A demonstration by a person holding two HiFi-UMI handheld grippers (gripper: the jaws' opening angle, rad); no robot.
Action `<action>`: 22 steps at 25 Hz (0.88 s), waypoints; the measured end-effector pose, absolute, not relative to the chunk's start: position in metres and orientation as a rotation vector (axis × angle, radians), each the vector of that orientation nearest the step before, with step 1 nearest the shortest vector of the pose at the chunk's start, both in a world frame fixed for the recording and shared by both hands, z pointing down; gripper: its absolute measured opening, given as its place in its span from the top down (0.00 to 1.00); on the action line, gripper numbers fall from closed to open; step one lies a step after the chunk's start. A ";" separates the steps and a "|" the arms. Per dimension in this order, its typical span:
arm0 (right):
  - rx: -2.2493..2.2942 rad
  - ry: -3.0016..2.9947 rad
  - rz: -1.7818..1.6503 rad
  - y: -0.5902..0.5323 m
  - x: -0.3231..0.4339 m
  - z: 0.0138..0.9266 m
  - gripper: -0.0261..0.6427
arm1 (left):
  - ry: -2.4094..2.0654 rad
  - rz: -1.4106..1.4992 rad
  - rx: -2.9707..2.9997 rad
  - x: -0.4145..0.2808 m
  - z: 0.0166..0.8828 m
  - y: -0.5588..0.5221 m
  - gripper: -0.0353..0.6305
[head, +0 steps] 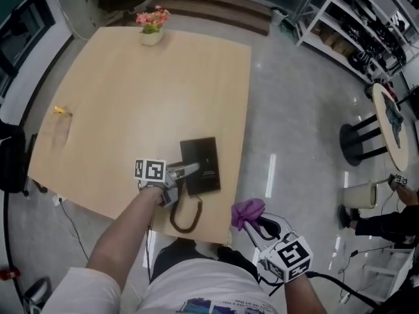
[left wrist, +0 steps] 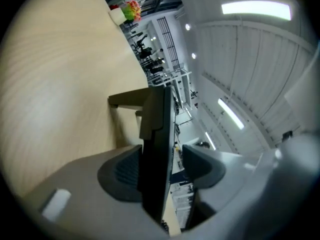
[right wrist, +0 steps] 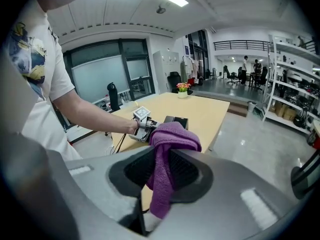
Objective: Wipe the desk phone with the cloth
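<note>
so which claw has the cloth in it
The right claw: its jaws are shut on the purple cloth. The left claw stands open around the edge of the black desk phone, with no cloth.

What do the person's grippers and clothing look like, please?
The left gripper and right gripper are grey, each with a white cube of black markers and dark ribbed pads. A black cable leaves the right one. The short-sleeved T-shirt is white.
</note>
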State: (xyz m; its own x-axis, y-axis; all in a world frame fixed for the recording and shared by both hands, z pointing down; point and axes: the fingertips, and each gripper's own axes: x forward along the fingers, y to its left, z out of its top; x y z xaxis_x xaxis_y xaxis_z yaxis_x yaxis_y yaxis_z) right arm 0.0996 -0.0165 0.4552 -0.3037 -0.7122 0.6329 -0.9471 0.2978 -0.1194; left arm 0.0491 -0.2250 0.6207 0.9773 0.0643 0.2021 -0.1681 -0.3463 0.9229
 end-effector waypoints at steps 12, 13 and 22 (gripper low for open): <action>1.537 -2.048 0.686 -0.002 0.114 0.455 0.83 | -0.056 0.245 1.883 0.060 0.618 -0.220 0.68; 1.535 -2.053 0.686 -0.002 0.115 0.455 0.83 | -0.066 0.233 1.886 0.060 0.614 -0.219 0.68; 1.443 -2.254 0.549 -0.045 0.118 0.427 0.83 | -0.093 0.231 1.961 0.049 0.561 -0.183 0.68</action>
State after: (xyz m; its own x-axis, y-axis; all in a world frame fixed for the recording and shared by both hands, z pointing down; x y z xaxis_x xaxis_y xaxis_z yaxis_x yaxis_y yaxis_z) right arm 0.1182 -0.0448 0.4271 -0.3824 -0.7557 0.5317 -0.9155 0.3875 -0.1078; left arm 0.0491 -0.1828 0.5610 0.9779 0.0419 0.2047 -0.1725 -0.3915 0.9039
